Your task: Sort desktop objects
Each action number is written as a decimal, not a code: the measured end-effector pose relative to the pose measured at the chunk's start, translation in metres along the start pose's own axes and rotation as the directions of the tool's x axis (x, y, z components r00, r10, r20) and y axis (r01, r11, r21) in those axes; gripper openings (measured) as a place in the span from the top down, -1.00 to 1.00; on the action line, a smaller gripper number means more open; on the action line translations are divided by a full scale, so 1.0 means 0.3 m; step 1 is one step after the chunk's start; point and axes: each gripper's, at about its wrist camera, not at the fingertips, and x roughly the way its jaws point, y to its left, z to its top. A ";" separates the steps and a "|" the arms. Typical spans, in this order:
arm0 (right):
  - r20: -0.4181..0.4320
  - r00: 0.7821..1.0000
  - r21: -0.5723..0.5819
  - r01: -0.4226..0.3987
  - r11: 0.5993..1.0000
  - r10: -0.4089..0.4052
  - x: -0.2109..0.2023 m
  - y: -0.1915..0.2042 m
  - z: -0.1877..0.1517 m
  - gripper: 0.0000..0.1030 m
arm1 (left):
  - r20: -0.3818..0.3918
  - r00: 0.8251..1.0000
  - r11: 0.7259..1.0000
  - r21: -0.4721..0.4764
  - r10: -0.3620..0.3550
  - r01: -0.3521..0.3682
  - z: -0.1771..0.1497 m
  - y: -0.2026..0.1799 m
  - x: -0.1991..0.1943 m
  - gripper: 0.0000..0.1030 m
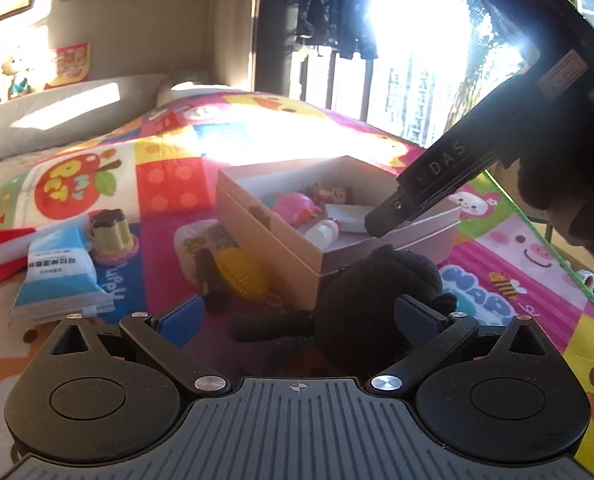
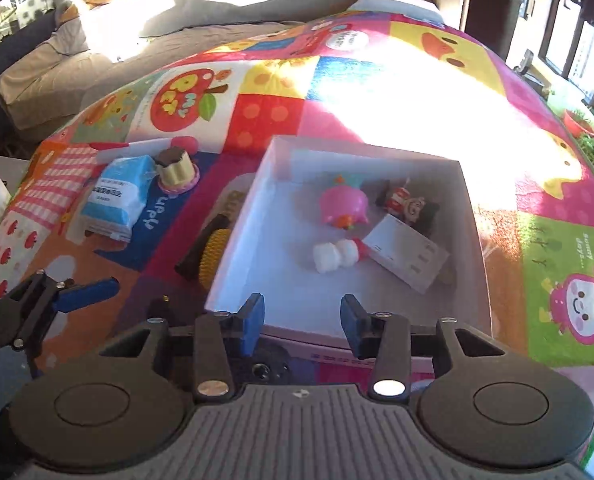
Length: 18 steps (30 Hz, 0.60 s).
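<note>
An open box (image 2: pixel 473 248) sits on the bright play mat. Inside lie a pink toy (image 2: pixel 343 204), a small doll (image 2: pixel 411 204), a white card (image 2: pixel 407 258) and a little white bottle (image 2: pixel 337 254) on its side. Outside wait more things — a blue packet (image 2: pixel 115 200), a yellow ball (image 1: pixel 243 272), a black soft toy (image 1: pixel 361 304).

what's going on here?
A person with a claw in each hand is sorting small things into an open box on a colourful mat. The right claw hangs open and empty over the box's near edge. The left claw is open around a black plush toy beside the box. A tissue pack still lies outside.
</note>
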 end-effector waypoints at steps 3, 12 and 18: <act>0.001 1.000 0.058 -0.026 0.998 0.026 0.033 -0.028 -0.008 0.19 | 0.012 0.998 0.998 -0.032 0.057 -0.056 0.014 0.040 -0.007 -1.00; 0.106 0.990 -0.001 -0.090 0.996 0.090 -0.007 0.069 0.006 0.27 | -0.082 0.996 0.951 -0.305 0.023 -0.047 0.107 0.254 0.145 -1.00; 0.186 0.982 -0.124 -0.019 0.992 0.042 -0.064 0.141 -0.150 -0.05 | -0.174 0.983 0.961 -0.257 0.055 -0.099 0.111 0.253 0.278 -0.53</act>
